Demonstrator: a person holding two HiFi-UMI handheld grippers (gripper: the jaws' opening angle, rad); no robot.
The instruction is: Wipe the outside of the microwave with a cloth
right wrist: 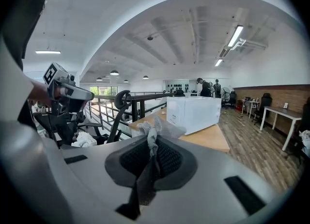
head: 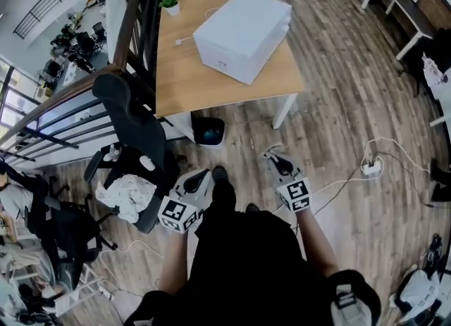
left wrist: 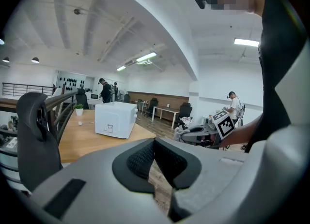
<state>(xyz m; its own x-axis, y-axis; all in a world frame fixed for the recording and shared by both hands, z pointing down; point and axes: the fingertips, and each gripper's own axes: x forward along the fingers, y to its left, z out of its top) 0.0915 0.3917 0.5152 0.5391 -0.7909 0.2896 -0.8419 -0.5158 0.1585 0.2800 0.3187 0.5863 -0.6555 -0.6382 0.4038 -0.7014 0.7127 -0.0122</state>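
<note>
Ahead, the microwave [head: 243,34] lies diagonally; right gripper [right wrist: 153,146] pinches an upright cloth [right wrist: 150,128], left gripper [left wrist: 155,144] has empty fingers together.

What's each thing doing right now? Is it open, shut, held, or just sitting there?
Left claw: shut, empty.
Right claw: shut on the cloth.
Cloth: bunched up, sticking out past the claw.
Microwave: sitting on the table, not touched.
</note>
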